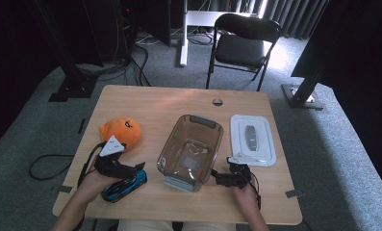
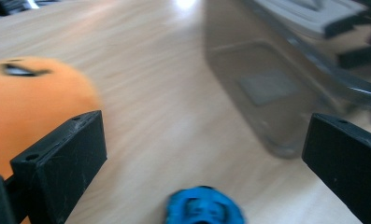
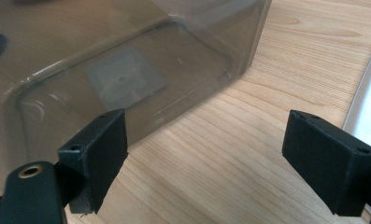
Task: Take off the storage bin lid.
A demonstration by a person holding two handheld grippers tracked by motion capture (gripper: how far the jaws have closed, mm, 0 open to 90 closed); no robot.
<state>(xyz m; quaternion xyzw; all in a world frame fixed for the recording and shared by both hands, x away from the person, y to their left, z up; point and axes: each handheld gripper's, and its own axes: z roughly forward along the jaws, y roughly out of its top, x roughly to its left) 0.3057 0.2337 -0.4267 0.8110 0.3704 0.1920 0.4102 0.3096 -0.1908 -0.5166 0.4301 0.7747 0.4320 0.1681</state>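
High view shows the white lid (image 1: 252,139); left gripper (image 2: 202,163) fingers spread over blue toy car (image 2: 204,207); right gripper (image 3: 206,154) spread.

place: lab/studio | black curtains (image 1: 285,14) | frame posts (image 1: 58,43) | floor cables (image 1: 131,62)

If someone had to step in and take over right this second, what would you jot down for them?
Left hand-held gripper: open, holding nothing, hovering just above the blue toy car at the table's near left edge.
Right hand-held gripper: open, holding nothing, beside the near right corner of the clear bin.
Things: the bin sits mid-table with nothing inside; its white lid lies flat to its right; the orange plush is behind the car.
Done: lid is off.
Left, probably: grasp the car and plush, place them in the bin, perhaps fit the lid.
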